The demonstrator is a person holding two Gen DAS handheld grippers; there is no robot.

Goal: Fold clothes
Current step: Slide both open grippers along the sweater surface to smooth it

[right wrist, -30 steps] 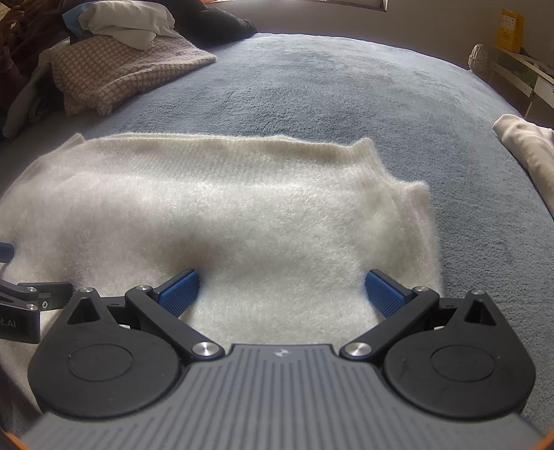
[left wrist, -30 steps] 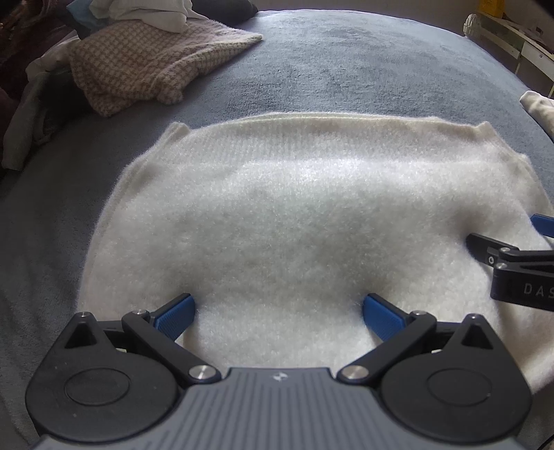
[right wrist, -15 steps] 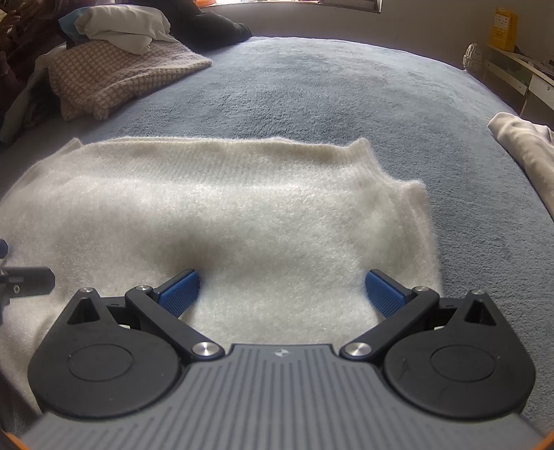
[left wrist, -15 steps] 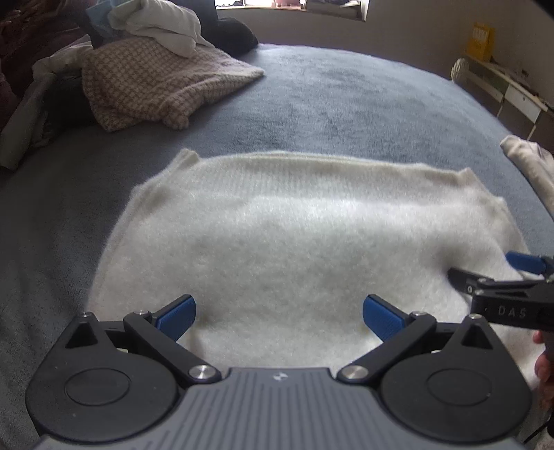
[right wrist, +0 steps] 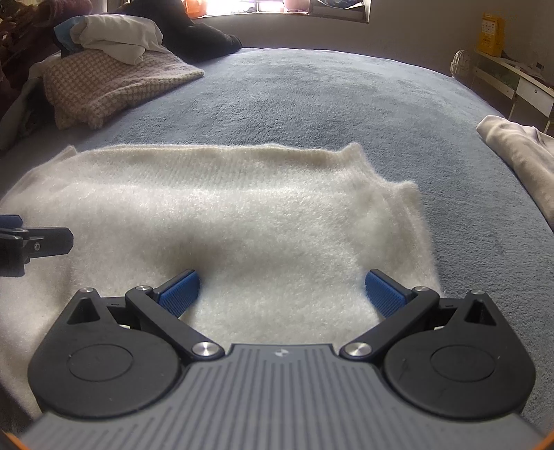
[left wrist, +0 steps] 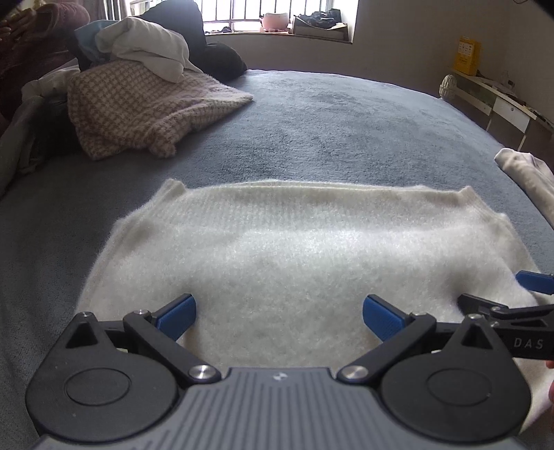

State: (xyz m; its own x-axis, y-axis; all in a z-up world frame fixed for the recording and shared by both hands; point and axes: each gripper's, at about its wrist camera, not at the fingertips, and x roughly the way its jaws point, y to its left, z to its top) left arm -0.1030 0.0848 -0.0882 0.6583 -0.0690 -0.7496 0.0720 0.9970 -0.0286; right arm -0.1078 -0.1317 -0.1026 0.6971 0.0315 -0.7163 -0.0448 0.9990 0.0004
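A fluffy white sweater [left wrist: 294,242] lies folded flat on the grey-blue bed cover [left wrist: 329,131]; in the right wrist view the white sweater [right wrist: 225,214] fills the middle. My left gripper [left wrist: 278,316] stands open above its near edge, nothing between the blue pads. My right gripper [right wrist: 282,292] is open too, over the sweater's near right part. The right gripper's fingers [left wrist: 533,282] show at the right edge of the left wrist view. At the left edge of the right wrist view, a finger of the left gripper [right wrist: 38,240] pokes in.
A heap of clothes with a checked knit [left wrist: 138,107] and a white garment [left wrist: 145,52] sits at the far left. Another pale garment [right wrist: 519,155] lies at the bed's right edge. A white shelf [left wrist: 498,97] and a window [left wrist: 277,17] stand beyond.
Both grippers have drawn back and tilted up from the sweater, so more of the bed and the window shows. Their jaws stayed open.
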